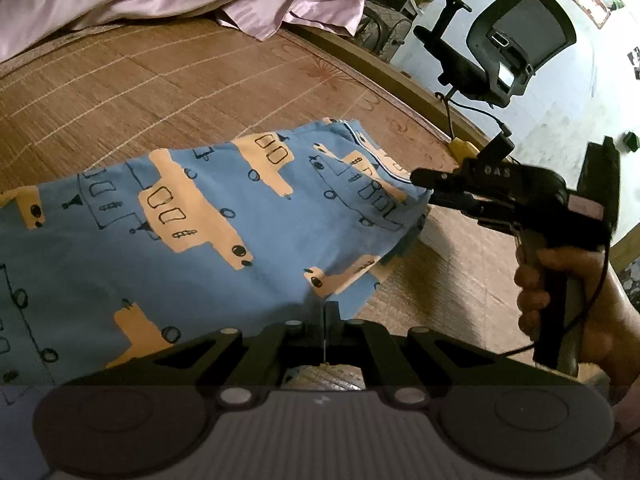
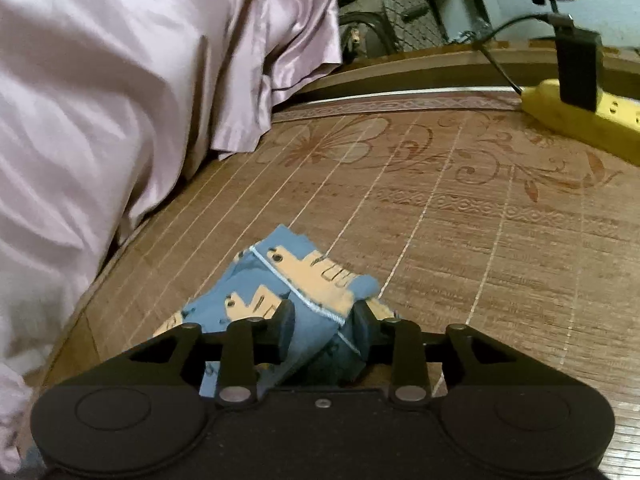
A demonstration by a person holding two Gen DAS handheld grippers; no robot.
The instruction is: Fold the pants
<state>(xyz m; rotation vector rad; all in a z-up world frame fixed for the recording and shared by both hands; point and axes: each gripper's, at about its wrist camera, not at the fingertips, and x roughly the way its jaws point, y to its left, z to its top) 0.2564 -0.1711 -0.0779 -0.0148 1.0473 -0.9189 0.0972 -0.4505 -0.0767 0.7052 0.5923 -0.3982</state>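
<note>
Woven bamboo mat [image 2: 460, 248] carries the blue pants [image 1: 208, 232], printed with tan trucks. Left gripper [image 1: 326, 316] is pinched on their near hem; right gripper [image 2: 324, 328] clamps a bunched corner. Bare mat lies far and right; lilac bedding [image 2: 120, 80] crowds left.

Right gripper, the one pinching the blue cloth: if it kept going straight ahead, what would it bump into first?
Past the blue truck-print pants held in the right gripper, bare woven bamboo mat stretches ahead; probably it would reach the wooden bed edge first, though depth is unclear.
</note>
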